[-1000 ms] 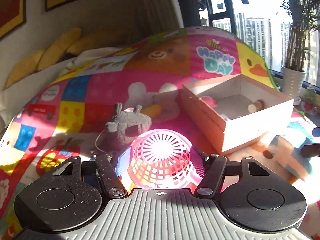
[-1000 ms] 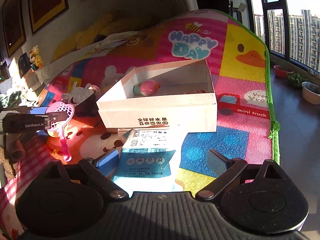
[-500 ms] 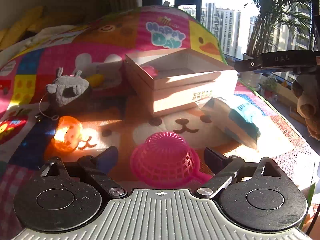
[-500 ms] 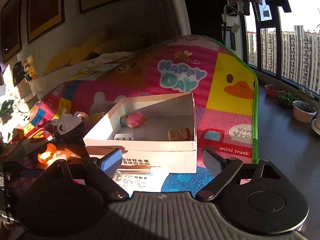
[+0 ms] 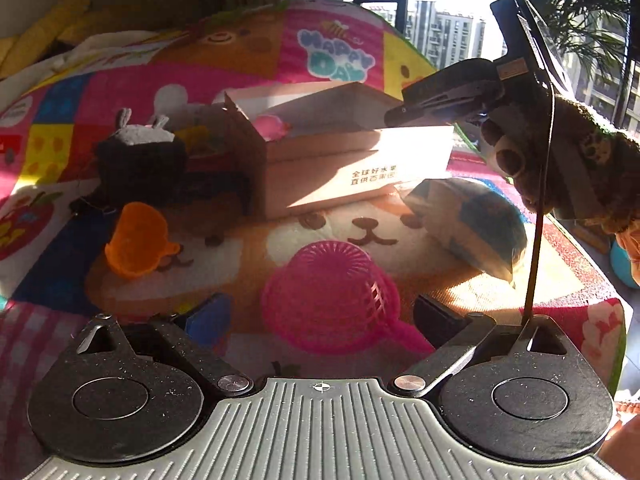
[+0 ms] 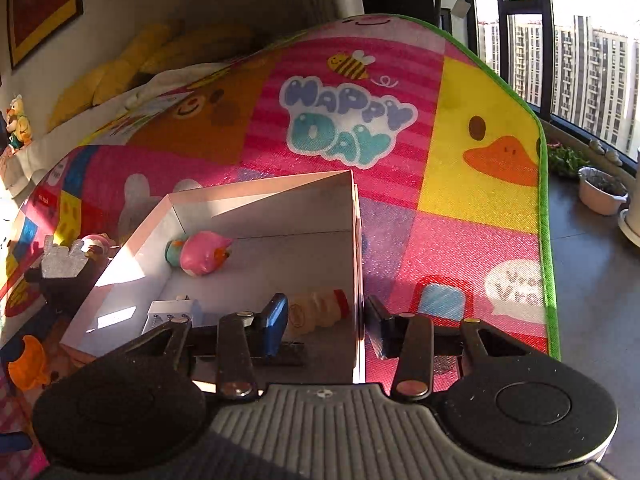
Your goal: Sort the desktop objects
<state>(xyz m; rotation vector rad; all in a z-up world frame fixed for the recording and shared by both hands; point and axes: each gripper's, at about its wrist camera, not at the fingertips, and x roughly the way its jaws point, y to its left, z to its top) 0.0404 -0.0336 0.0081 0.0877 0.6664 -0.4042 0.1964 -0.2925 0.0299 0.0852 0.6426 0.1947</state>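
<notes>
Far left on the cartoon play mat [image 5: 120, 92] there's a grey plush bunny [image 5: 140, 148] and a see-through orange plastic cup [image 5: 134, 240]; then the left gripper [image 5: 320, 316], jaws just swung wide, nothing clamped; the pink plastic mesh strainer [image 5: 328, 292] sits dome-up on the mat between its fingers, handle pointing back toward its right finger; further right, the right gripper [image 6: 326, 324] is over the white cardboard box [image 6: 260, 200], jaws closing astride its right wall, pinching nothing that I can see; left hand's clearly nearer the strainer.
</notes>
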